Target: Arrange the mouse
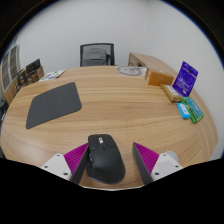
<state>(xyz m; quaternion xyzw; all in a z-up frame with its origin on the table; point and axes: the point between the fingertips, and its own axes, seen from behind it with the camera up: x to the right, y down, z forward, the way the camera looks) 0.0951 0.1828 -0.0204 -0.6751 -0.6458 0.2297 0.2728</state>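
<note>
A black ergonomic mouse [105, 158] lies on the wooden table [120, 105] near its front edge. It sits between the fingers of my gripper [110, 150]. The left magenta pad [76, 155] is at the mouse's side, while a strip of table shows between the mouse and the right pad [146, 156]. The gripper is open around the mouse, which rests on the table. A dark grey mouse mat [54, 104] lies beyond the fingers to the left, with nothing on it.
A black office chair [96, 54] stands behind the table's far edge. On the far right are a cardboard box [152, 66], a purple box [186, 75] and teal packets [188, 110]. A round white item [128, 70] and papers [50, 74] lie at the back.
</note>
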